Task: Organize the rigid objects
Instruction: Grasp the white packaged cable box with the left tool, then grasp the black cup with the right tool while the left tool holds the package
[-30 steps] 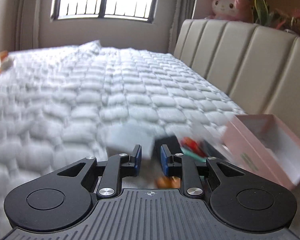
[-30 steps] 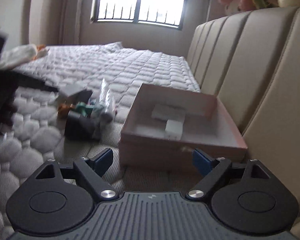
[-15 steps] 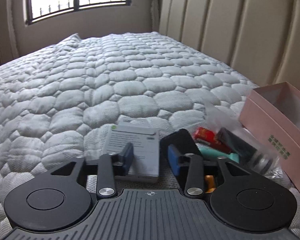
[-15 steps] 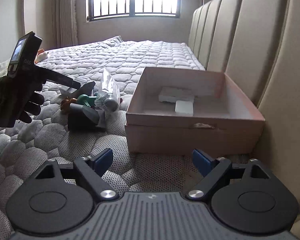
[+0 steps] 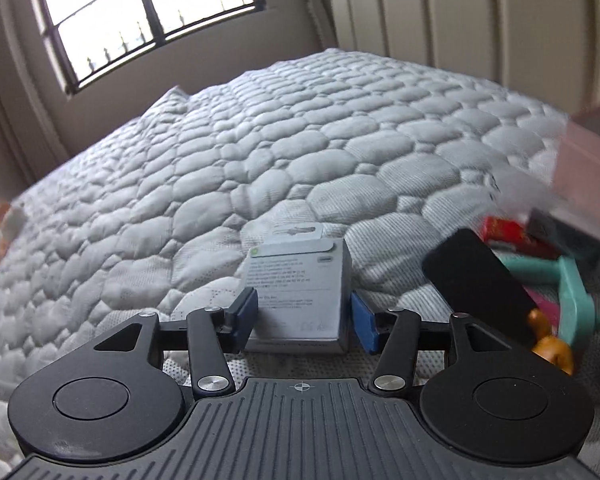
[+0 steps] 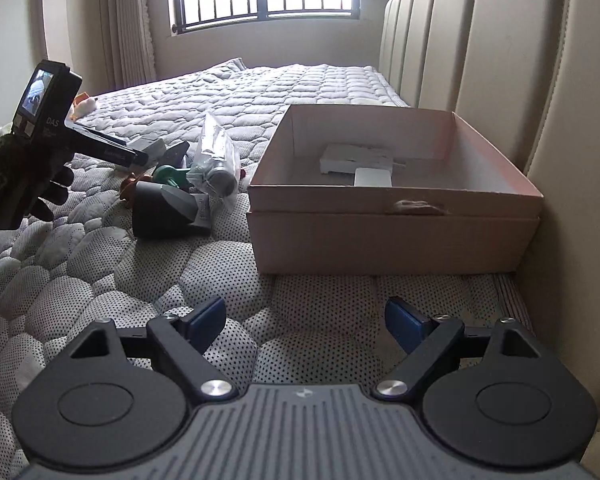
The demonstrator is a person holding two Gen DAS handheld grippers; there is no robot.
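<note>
Quilted bed (image 5: 228, 184) under both tongs: left tongs (image 5: 304, 316) have just been opening and now straddle the grey box (image 5: 300, 292), pads not pressing. Best centre, then squeeze evenly. Right tongs (image 6: 304, 320) gape empty before the cardboard box (image 6: 392, 236).

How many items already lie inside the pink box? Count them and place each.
2: a flat white box near the pink box's back wall, and a smaller white piece overlapping its front. The near wall may hide more.
</note>
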